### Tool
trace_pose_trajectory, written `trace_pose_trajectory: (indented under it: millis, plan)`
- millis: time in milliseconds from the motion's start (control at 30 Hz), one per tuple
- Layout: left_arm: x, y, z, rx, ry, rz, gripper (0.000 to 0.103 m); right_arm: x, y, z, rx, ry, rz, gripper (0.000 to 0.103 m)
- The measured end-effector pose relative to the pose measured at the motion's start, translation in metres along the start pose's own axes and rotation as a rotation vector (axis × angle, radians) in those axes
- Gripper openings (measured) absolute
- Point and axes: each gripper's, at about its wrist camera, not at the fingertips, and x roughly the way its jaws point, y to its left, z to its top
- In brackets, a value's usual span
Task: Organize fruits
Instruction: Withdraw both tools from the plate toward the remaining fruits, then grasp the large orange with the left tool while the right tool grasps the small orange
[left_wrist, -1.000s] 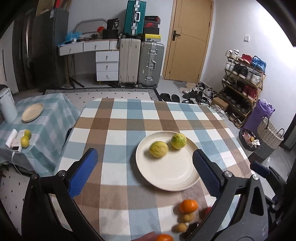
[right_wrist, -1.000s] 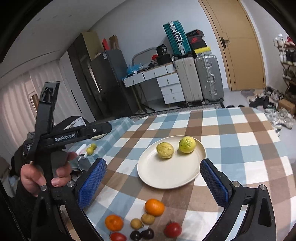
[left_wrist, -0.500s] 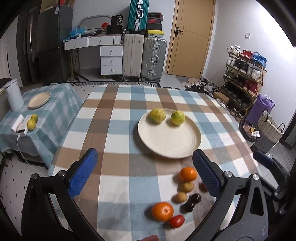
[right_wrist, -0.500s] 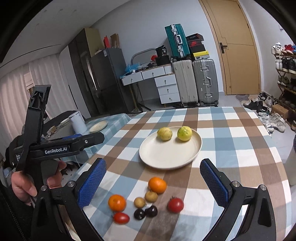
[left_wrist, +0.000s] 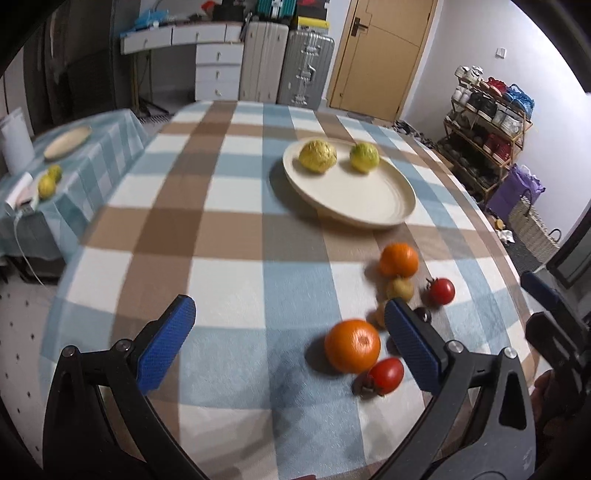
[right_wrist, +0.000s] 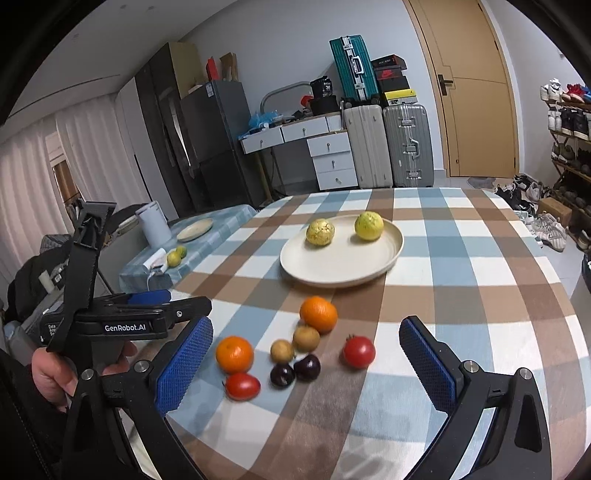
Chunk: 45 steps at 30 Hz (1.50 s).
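A cream plate (left_wrist: 391, 206) (right_wrist: 369, 273) on the checked table holds two yellow-green fruits (left_wrist: 317, 156) (right_wrist: 368, 226). In front of it lies a cluster: two oranges (left_wrist: 352, 345) (right_wrist: 318, 314), two red tomatoes (left_wrist: 385, 375) (right_wrist: 358, 351), two small brown fruits (right_wrist: 306, 338) and two dark plums (right_wrist: 306, 367). My left gripper (left_wrist: 290, 341) is open and empty, low over the table just left of the near orange. My right gripper (right_wrist: 306, 363) is open and empty, with the cluster lying between its fingers in the view. The left gripper's body (right_wrist: 122, 321) shows at the left of the right wrist view.
A side table (left_wrist: 77, 162) at the left carries a small plate, two limes and a white jug. Suitcases, drawers and a door stand behind. A shoe rack (left_wrist: 491, 110) and baskets stand at the right. The table's near edge is close below the grippers.
Both grippers have pulled back toward the table's near edge and dropped lower. The fruit cluster has come fully into view. Nothing has been grasped.
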Motion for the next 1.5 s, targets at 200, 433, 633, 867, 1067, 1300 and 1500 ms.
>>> trace_pose_trajectory:
  millis: [200,433,633,867,1067,1300,1500]
  plan:
    - [0.018,-0.004,-0.012,0.011,0.041,-0.079,0.102,0.009,-0.004,-0.016,0.028,0.053,0.049,0.103]
    - [0.039,0.001,-0.02,-0.01,0.091,-0.14,0.101,0.017,-0.008,-0.022,0.044,0.074,0.062,0.103]
    - [0.047,0.004,-0.019,-0.023,0.113,-0.195,0.087,0.024,-0.012,-0.022,0.06,0.088,0.075,0.103]
    - [0.047,-0.009,-0.017,0.018,0.141,-0.269,0.051,0.027,-0.014,-0.021,0.071,0.091,0.086,0.103]
    - [0.048,-0.021,-0.02,0.09,0.17,-0.309,0.038,0.029,-0.015,-0.02,0.071,0.092,0.094,0.103]
    - [0.044,-0.012,-0.02,0.069,0.141,-0.311,0.038,0.031,-0.016,-0.02,0.088,0.107,0.087,0.103]
    - [0.036,0.002,-0.014,0.047,0.116,-0.326,0.038,0.04,-0.018,-0.011,0.085,0.106,0.098,0.103]
